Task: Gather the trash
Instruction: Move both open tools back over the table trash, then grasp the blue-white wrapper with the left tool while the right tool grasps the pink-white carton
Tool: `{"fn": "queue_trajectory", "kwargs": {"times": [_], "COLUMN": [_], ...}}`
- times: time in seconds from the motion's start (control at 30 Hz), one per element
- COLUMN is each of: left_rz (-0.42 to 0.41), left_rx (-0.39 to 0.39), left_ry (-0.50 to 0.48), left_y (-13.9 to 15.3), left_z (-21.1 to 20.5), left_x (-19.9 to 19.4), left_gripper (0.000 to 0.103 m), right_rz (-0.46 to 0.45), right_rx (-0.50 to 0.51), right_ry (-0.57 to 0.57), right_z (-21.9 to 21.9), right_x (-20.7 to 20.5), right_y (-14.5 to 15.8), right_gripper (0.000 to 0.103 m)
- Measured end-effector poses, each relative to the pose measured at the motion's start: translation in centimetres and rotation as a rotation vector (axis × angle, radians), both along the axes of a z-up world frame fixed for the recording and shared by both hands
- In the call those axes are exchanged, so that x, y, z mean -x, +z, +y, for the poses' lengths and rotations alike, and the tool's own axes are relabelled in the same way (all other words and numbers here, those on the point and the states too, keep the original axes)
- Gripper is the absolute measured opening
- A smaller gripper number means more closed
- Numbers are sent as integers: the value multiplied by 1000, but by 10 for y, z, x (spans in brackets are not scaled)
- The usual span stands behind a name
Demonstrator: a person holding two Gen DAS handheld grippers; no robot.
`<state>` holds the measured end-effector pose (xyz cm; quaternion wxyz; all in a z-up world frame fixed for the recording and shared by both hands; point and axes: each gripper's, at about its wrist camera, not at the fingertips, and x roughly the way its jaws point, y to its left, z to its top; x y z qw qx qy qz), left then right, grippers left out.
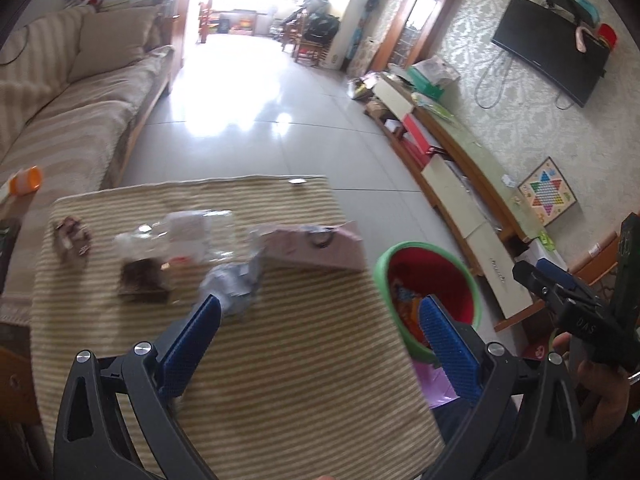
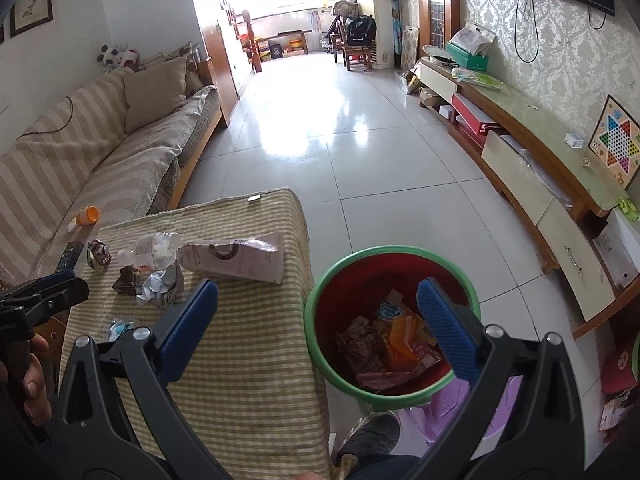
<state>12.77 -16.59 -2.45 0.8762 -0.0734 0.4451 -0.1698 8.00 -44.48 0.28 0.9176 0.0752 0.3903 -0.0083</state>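
Note:
Trash lies on a striped cloth-covered table (image 1: 280,360) (image 2: 248,360): a pink carton (image 1: 320,248) (image 2: 236,258), a clear plastic bottle (image 1: 180,232) (image 2: 150,250), crumpled silver foil (image 1: 234,284) (image 2: 158,286), a brown wrapper (image 1: 144,280) (image 2: 126,280), a small dark wrapper (image 1: 72,236) (image 2: 98,252) and a bluish scrap (image 2: 120,328). A red bin with a green rim (image 1: 428,280) (image 2: 384,320) stands right of the table with wrappers inside. My left gripper (image 1: 320,316) is open and empty above the table. My right gripper (image 2: 318,300) is open and empty over the bin's edge.
A striped sofa (image 2: 100,148) runs along the left with an orange-capped bottle (image 2: 86,218) and a remote (image 2: 70,256) near the table. A long TV cabinet (image 2: 540,168) lines the right wall. Tiled floor (image 2: 340,128) stretches ahead. A purple object (image 2: 448,412) lies below the bin.

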Motion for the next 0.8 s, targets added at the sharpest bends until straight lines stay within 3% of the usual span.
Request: {"fn": "queue_trajectory", "kwargs": {"times": [0.2, 0.37, 0.47, 0.57, 0.8], "left_rz": [-16, -37, -3, 88, 113], "left_rx": [-24, -19, 22, 43, -6], "left_ry": [97, 126, 140, 134, 133], "left_y": [5, 4, -5, -23, -48], "left_z": [67, 106, 123, 134, 137], "left_x": [21, 41, 46, 43, 44], "left_gripper": [95, 95, 95, 95, 95], "right_rz": [-27, -16, -12, 21, 30], "right_rx": [-34, 7, 63, 129, 235], "right_ry": [53, 123, 169, 216, 299], "right_z": [54, 100, 127, 147, 163], "right_x": [1, 1, 0, -3, -13], "right_y": [4, 0, -2, -8, -21], "right_gripper": [98, 98, 98, 98, 98]}}
